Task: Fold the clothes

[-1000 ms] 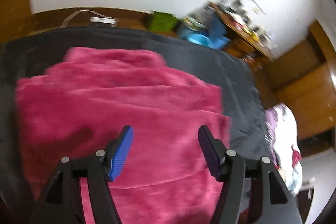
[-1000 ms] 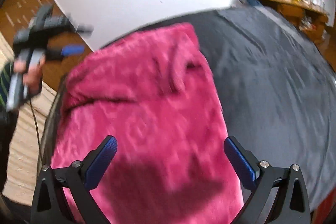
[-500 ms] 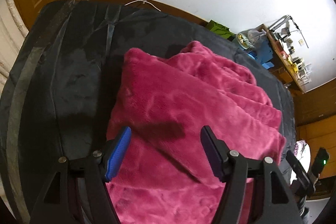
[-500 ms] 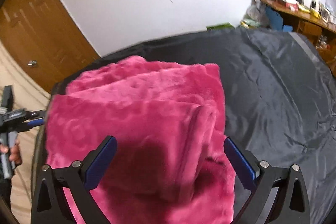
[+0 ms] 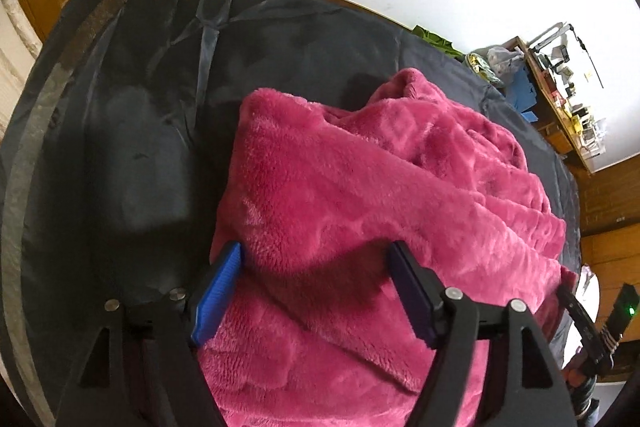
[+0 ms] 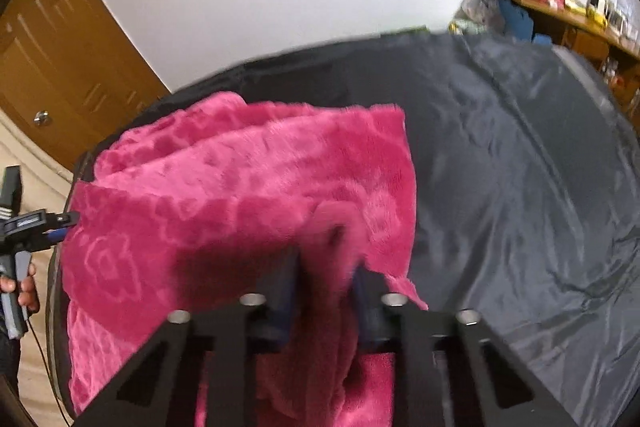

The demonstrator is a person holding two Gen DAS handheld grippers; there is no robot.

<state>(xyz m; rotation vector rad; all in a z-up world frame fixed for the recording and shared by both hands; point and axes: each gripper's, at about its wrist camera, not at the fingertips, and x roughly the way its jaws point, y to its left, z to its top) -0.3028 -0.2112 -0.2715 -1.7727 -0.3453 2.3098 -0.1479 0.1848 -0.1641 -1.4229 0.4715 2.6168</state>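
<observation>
From the left wrist view, the left gripper [image 5: 316, 283] points steeply down over a pink fleece garment [image 5: 380, 195] that lies in thick folds on a dark sheet [image 5: 132, 115]. Its jaws are opening — the blue pads [image 5: 218, 291] stand well apart, and a fold of the fleece rises between them, the left pad at the cloth's edge, neither pad squeezing it. At the far right edge the other handheld gripper shows in part, with a small green light [image 5: 631, 310].

From the right wrist view, the right gripper [image 6: 324, 291] is pinched tight on a bunched ridge of the pink fleece garment [image 6: 240, 187] — the cloth is pulled up between the narrow fingers. The rest of the garment spreads to the left on the dark sheet [image 6: 520, 167], whose right side is bare. At the left edge a hand [image 6: 22, 287] grips the left gripper's handle beside the garment's edge.
</observation>
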